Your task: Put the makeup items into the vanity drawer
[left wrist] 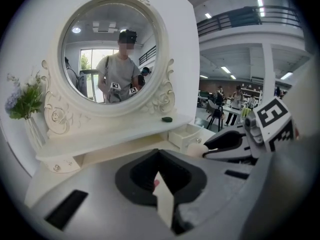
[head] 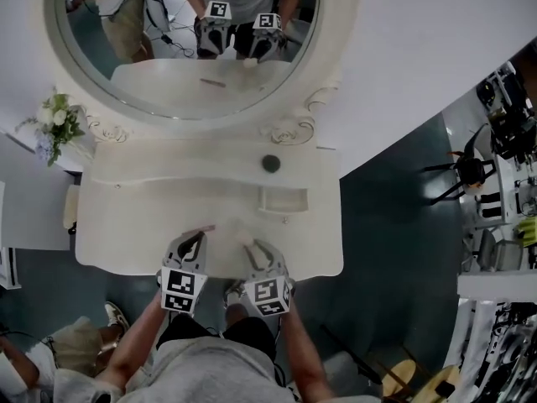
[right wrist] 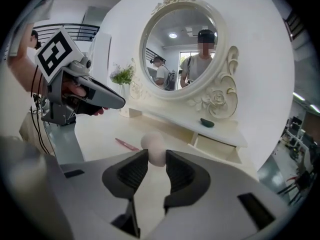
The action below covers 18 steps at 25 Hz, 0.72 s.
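My right gripper (right wrist: 153,160) is shut on a pale egg-shaped makeup sponge (right wrist: 154,148), held a little above the vanity top (head: 143,217). A thin pink stick (right wrist: 127,144) lies on the top below my left gripper (right wrist: 119,103). In the left gripper view its jaws (left wrist: 159,156) meet at the tips with nothing held, and the pink stick shows through the slit below them. The small drawer (head: 282,211) stands open at the right of the vanity, ahead of both grippers. A dark green item (head: 270,163) rests on the shelf above it.
The round mirror (head: 185,32) rises behind the shelf. A vase of flowers (head: 57,124) stands at the far left. Another person's shoe (head: 113,313) and leg are on the floor at the lower left. Stands and equipment (head: 503,225) crowd the right side.
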{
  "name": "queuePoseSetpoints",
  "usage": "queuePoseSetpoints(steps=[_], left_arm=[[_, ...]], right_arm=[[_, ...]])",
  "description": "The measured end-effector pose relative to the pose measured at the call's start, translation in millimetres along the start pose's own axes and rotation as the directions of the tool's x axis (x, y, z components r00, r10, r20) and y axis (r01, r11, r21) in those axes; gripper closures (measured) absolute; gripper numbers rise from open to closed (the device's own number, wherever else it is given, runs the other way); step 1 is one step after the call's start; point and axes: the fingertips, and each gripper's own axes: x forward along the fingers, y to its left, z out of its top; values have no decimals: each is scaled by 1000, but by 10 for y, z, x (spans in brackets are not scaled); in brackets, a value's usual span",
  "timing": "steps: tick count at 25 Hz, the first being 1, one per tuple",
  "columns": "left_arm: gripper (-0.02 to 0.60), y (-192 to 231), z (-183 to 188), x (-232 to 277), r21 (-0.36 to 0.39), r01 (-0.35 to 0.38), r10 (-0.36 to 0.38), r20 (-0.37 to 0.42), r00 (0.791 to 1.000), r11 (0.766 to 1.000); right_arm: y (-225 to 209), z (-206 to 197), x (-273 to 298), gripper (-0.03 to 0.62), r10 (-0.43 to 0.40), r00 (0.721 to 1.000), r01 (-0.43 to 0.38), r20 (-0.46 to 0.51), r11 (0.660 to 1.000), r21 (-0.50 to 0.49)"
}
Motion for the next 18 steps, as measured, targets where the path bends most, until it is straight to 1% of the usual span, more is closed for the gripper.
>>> queuePoseSetpoints(steps=[6,11,18], left_arm=[[581,-109,274,55,35,32,-33,40,999,999],[581,-202,511,129,64,60,-65,76,995,996],[581,-289,767,285,83,91,-100,106,989,992]], right_arm=[[-225,181,-194,470,-71,996,70,47,997,15],[-458,334,-319,470,-134,987,133,86,991,26],[-784,412,-390,470,-193,976,187,102,980,60]])
